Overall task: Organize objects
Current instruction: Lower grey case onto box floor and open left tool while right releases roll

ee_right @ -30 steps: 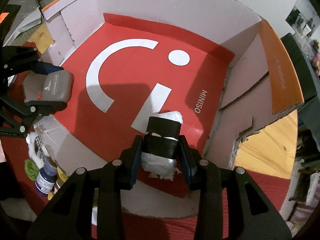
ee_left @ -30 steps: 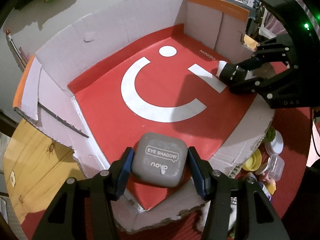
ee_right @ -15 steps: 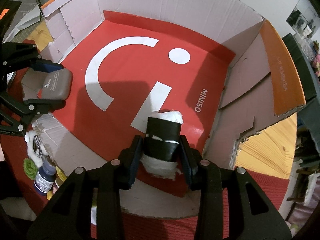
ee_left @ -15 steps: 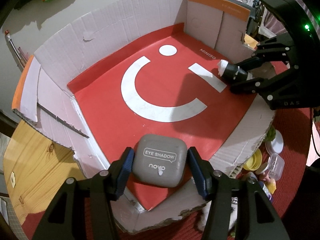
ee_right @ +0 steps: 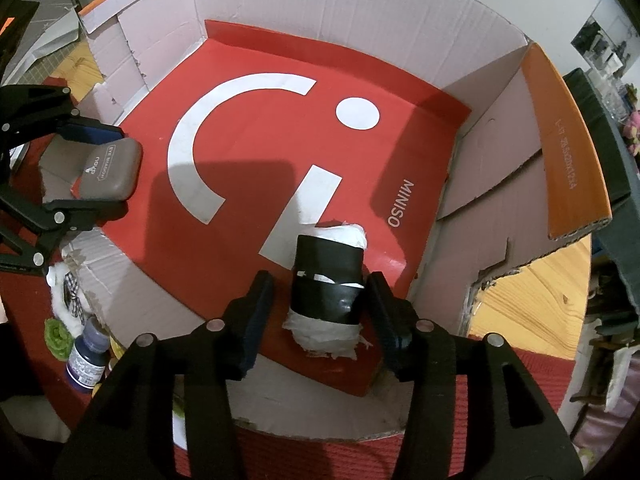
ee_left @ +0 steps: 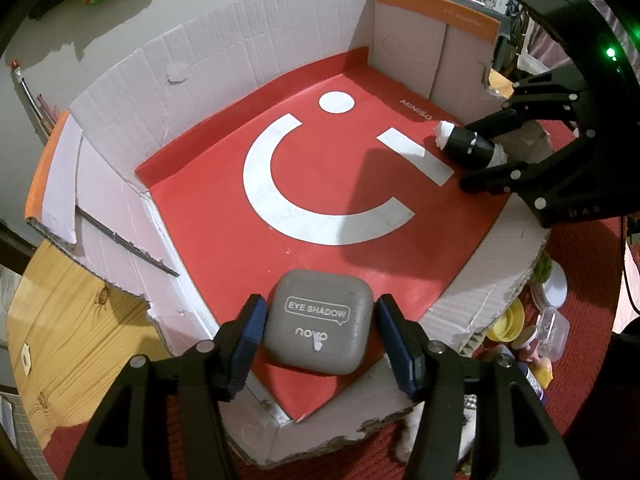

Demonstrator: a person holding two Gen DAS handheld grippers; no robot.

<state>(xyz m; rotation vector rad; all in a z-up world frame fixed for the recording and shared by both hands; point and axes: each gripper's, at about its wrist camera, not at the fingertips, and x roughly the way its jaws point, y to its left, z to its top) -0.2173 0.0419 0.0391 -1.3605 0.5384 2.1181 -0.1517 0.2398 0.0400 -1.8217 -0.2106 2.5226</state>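
A grey eye shadow case (ee_left: 318, 320) lies on the red floor of a shallow cardboard box (ee_left: 224, 56) at its near corner. My left gripper (ee_left: 318, 334) is open around the case, with small gaps on both sides. A black-wrapped white roll (ee_right: 328, 280) lies on the box floor near its right edge. My right gripper (ee_right: 320, 312) is open around it, the left finger clear of the roll. In the left wrist view the roll (ee_left: 468, 146) and right gripper (ee_left: 480, 160) show at the right. The case (ee_right: 110, 170) shows in the right wrist view.
The box has low white walls (ee_right: 320, 12) with torn edges and an orange flap (ee_right: 568, 140). It rests on a wooden table (ee_left: 60, 320) with a red mat (ee_right: 480, 420). Small bottles and tubs (ee_left: 536, 336) lie outside the box; an ink bottle (ee_right: 86, 360) shows there too.
Both grippers have opened. The case and the roll now rest on the box floor, let go. The right gripper's jaws spread clearly wider around the roll.
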